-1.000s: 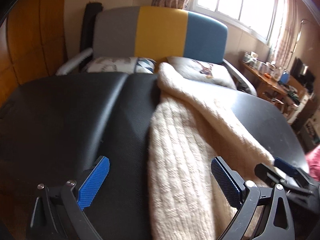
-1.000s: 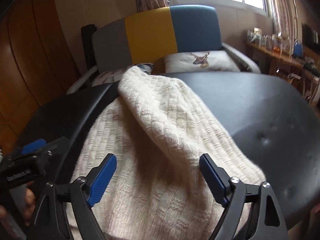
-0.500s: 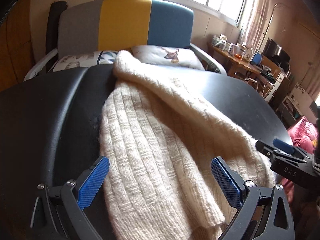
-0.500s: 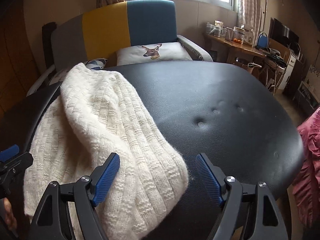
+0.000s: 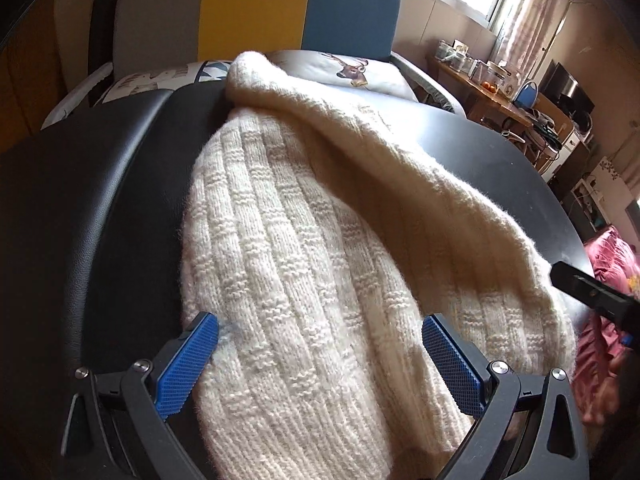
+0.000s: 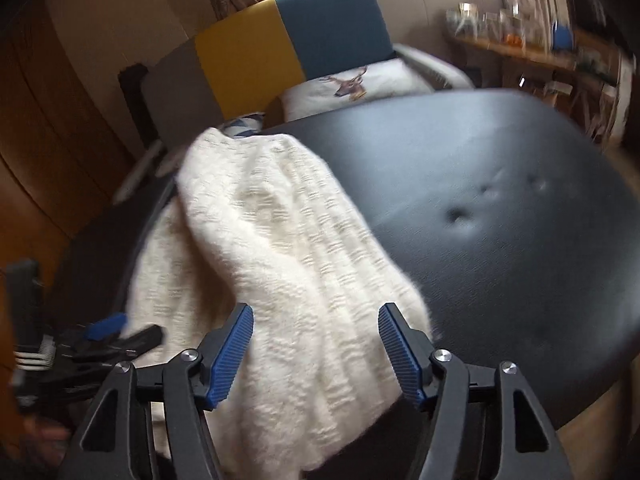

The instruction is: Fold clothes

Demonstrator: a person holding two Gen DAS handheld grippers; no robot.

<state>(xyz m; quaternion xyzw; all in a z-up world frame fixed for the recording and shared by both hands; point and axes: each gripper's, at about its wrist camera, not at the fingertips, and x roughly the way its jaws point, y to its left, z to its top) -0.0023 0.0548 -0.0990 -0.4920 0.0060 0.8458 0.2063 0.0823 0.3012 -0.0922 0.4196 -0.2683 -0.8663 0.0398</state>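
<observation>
A cream knitted sweater [image 5: 304, 264] is seen lying lengthwise on a black padded table [image 5: 80, 200], from the near edge up toward the far one, where a striped sofa [image 5: 256, 4] with a deer-print cushion [image 5: 352, 72] stands behind. It is judged that the folding is partly done: one side of the garment is laid over the rest as a thick, rounded flap running along its length, so that a narrow band is formed. A crosswise fold, bringing the near end up toward the far end, appears not yet made, and the edges are not squared, so roughly half of the work is taken to be left.

The knit is shown as bulky and soft, with a ribbed, basket-like pattern and a fuzzy surface. The folded flap is puffed rather than flat, and the near end is draped over the table's edge.

The left gripper [image 5: 320, 360] is held wide apart, nothing pinched, with the near end of the sweater lying between its blue pads [image 5: 188, 364]. The right gripper [image 6: 316, 356] is likewise spread, its pads set to either side of the sweater's near corner, and no cloth is gripped by it. The right wrist view is blurred, so fine contact there cannot be told. The left tool is glimpsed at the lower left of that view.
</observation>
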